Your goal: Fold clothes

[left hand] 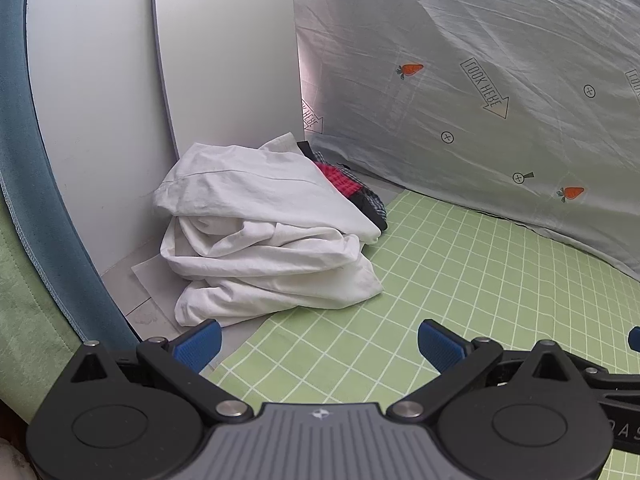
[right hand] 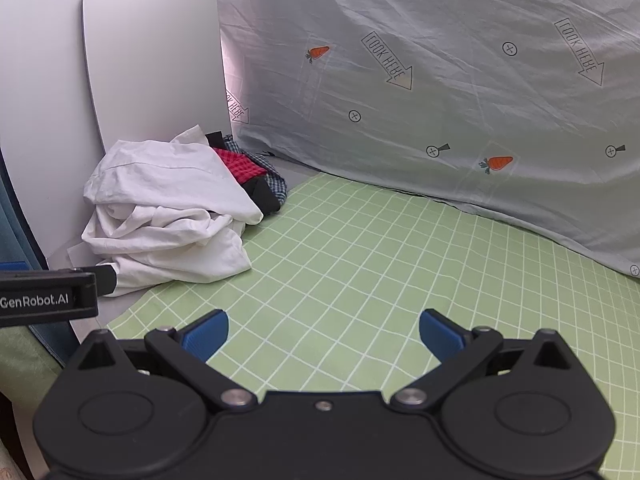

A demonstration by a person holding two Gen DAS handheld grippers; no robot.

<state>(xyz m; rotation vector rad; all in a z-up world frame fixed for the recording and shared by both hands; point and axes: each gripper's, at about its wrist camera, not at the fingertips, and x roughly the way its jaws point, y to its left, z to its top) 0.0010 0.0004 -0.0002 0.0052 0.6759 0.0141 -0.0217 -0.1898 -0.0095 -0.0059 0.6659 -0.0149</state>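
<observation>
A heap of crumpled white clothes (left hand: 260, 232) (right hand: 168, 208) lies at the far left of the green checked sheet (left hand: 460, 280) (right hand: 380, 264). Behind it, a red checked and dark garment (left hand: 352, 190) (right hand: 256, 176) pokes out. My left gripper (left hand: 318, 344) is open just short of the white heap, with nothing between its blue pads. Over the bare sheet my right gripper (right hand: 324, 336) is open too and holds nothing. The left gripper's black body (right hand: 48, 296) shows at the left edge of the right wrist view, close to the heap.
A white rounded board (left hand: 228, 60) (right hand: 156, 60) leans against the wall behind the heap. A grey sheet printed with carrots (left hand: 500, 80) (right hand: 460, 92) hangs along the back and right. A blue and green cloth edge (left hand: 36, 220) runs down the left.
</observation>
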